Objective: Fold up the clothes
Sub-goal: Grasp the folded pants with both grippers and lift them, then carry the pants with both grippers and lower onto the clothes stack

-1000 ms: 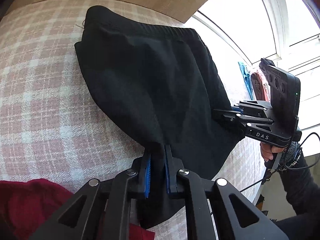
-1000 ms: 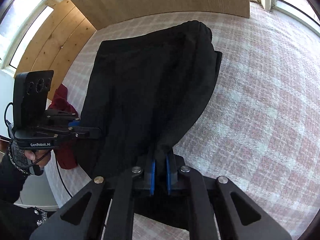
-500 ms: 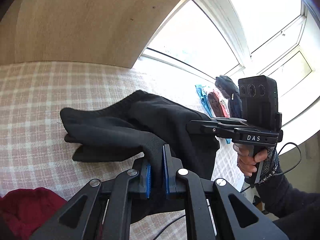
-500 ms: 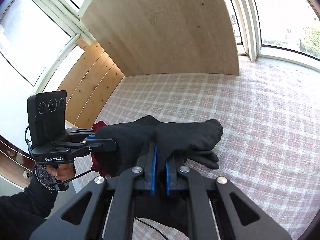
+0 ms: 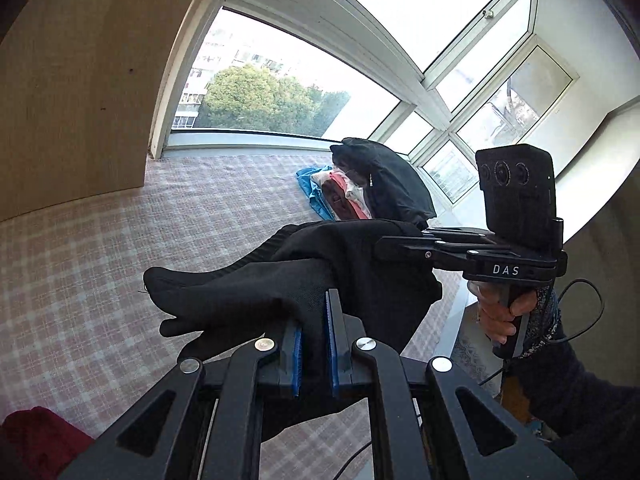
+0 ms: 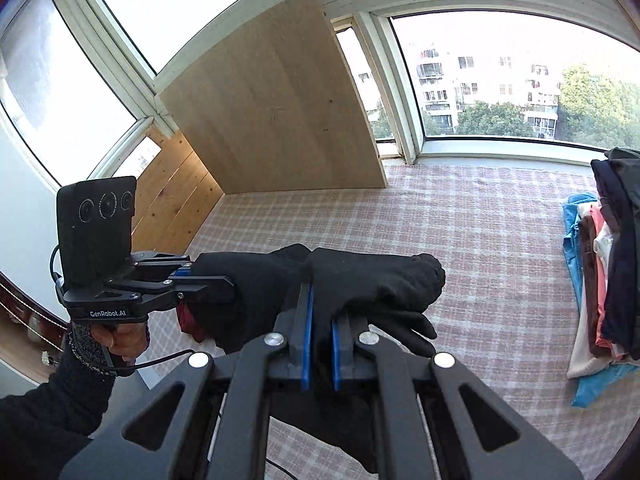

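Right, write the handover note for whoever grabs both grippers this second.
Left gripper: shut on the black garment, pinching a bunched edge.
Right gripper: shut on the same garment, alongside the left one.
The garment is lifted off the checked cover, doubled over and drooping between the two grips.
A stack of folded clothes sits to the right; a dark red garment lies unfolded at the near left.
Done: garment picked up and doubled.
Left: lay it down, finish the fold, probably add it to the stack, then take the red one.

The garment (image 5: 304, 276) hangs between both grippers above the bed (image 5: 100, 264); the clothes stack (image 6: 608, 264) lies on the bed's window side (right of the garment).
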The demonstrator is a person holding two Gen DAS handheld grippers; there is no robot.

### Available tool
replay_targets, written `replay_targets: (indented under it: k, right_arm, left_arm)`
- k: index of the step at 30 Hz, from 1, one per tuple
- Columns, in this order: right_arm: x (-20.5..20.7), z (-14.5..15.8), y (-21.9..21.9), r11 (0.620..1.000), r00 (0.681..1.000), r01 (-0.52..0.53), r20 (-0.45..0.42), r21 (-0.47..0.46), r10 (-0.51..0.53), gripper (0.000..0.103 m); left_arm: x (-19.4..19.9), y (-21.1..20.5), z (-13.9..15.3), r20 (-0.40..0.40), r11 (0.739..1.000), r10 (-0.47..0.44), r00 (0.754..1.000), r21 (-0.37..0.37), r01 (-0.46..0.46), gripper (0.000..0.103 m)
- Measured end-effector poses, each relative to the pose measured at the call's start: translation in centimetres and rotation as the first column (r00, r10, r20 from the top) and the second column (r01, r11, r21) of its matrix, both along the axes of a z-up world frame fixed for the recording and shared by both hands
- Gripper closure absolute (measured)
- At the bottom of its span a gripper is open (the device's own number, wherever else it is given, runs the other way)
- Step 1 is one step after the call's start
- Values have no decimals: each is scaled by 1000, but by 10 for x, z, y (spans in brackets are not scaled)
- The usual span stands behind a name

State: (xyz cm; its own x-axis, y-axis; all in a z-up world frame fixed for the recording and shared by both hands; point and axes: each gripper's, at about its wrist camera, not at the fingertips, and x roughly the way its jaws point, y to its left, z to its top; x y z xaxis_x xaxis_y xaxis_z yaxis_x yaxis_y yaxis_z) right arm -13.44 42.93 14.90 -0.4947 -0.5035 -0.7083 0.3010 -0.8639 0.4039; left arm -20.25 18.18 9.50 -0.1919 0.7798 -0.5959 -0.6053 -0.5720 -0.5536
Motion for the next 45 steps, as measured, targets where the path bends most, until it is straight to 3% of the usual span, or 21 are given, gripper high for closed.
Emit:
replay_targets:
  k: [8, 17, 19, 21, 23, 27, 30, 32, 34, 37, 41, 43, 45]
  right_arm:
    - [-22, 66, 134, 997, 996, 56, -77, 59, -52, 96]
    - [-79, 147, 293, 984, 979, 114, -182, 140, -88, 96]
    - [-96, 149, 329, 984, 979, 128, -176, 125, -105, 96]
    - [-116, 131, 370, 986, 985, 139, -118, 94, -127, 96]
    - [-124, 81, 400, 984, 990, 139, -13, 107, -138, 96]
    - [-118, -37, 439, 981, 965, 143, 204, 128, -167, 96]
    - [-103, -77, 456, 986, 951, 145, 264, 82, -162, 96]
    - [-94, -79, 463, 988, 951, 146, 267, 47, -153, 95]
    - [-86, -80, 469, 990, 953, 138, 271, 18, -137, 92]
    - [-80, -65, 466, 995, 965, 76, 248, 61, -88, 89]
    - [-84, -35, 471, 991, 982, 58, 174, 121, -78, 78]
    - [-95, -24, 477, 987, 987, 90, 124, 134, -107, 65]
    - [-111, -22, 480, 985, 987, 119, 94, 124, -131, 61]
  left_arm:
    - [-21, 139, 61, -94, 998, -63, 994, 16, 65, 95]
    - [-64, 314, 149, -256, 996, -86, 963, 11, 92, 95]
    - [-74, 347, 160, -282, 994, -99, 954, 6, 105, 95]
    - [-85, 377, 163, -281, 992, -116, 953, 13, 124, 95]
    - [-92, 401, 142, -224, 988, -148, 963, 8, 154, 95]
    - [-93, 426, 58, -46, 978, -201, 979, -71, 197, 95]
    - [-93, 444, -6, 92, 963, -226, 970, -128, 237, 97]
    - [-89, 451, -35, 158, 954, -246, 956, -138, 268, 97]
    - [-84, 449, -38, 178, 951, -255, 951, -132, 280, 97]
    - [-83, 443, -38, 218, 949, -241, 946, -149, 277, 95]
    - [-77, 422, -20, 163, 948, -221, 962, -195, 251, 94]
    - [-75, 409, -8, 128, 947, -219, 967, -209, 242, 93]
    - [-83, 401, 3, 85, 948, -189, 978, -244, 204, 90]
